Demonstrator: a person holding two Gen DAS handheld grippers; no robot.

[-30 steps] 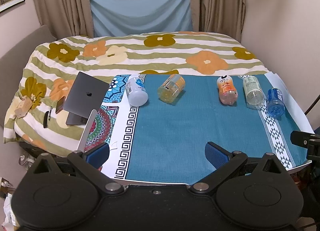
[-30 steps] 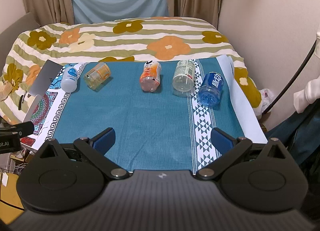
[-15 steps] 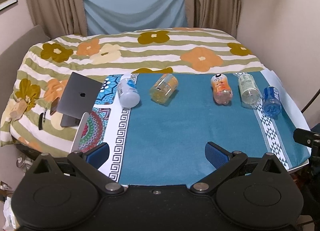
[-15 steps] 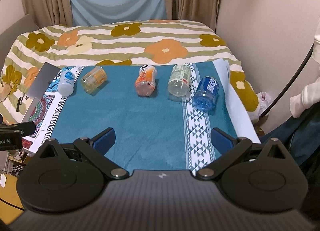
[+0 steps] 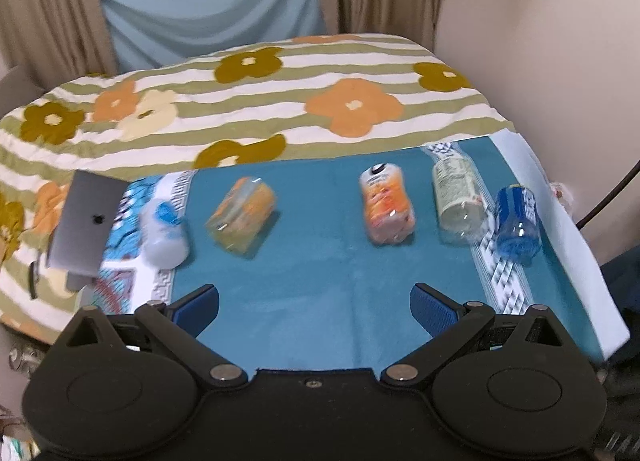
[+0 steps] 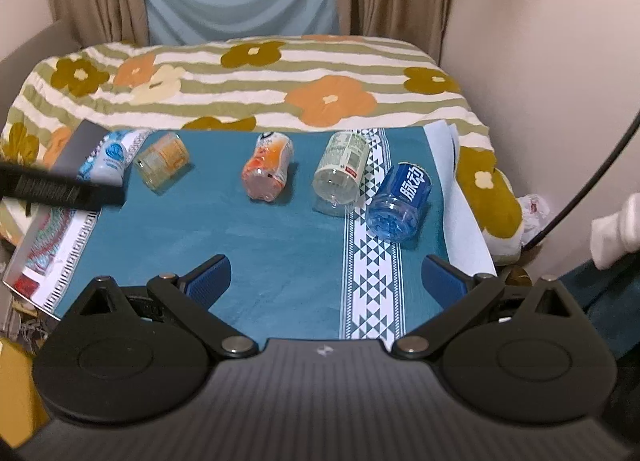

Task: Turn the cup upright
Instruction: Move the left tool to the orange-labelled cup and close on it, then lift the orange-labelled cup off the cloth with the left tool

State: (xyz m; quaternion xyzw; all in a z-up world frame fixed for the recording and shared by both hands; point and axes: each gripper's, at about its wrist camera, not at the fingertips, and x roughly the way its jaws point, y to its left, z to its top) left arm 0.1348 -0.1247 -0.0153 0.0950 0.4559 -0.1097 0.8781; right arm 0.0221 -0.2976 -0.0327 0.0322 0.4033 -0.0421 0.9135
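Several cut-bottle cups lie on their sides in a row on the teal cloth [image 5: 312,285]: a white-blue one [image 5: 164,229], a yellow one [image 5: 241,220], an orange one [image 5: 386,209], a clear green-label one [image 5: 458,197] and a blue one [image 5: 518,223]. The right wrist view shows the same row: white-blue [image 6: 108,157], yellow [image 6: 162,162], orange [image 6: 268,171], clear [image 6: 342,173], blue [image 6: 402,201]. My left gripper [image 5: 314,311] is open and empty, short of the row. My right gripper [image 6: 326,279] is open and empty, short of the row.
The cloth lies on a flowered striped bedspread [image 5: 280,101]. A grey laptop [image 5: 82,221] sits at the cloth's left edge. A black bar of the left gripper [image 6: 60,187] crosses the left side of the right wrist view. Walls and curtains stand behind and to the right.
Both grippers have moved forward toward the row of cups, so the cups appear larger. The left view has swung right. Both stay open.
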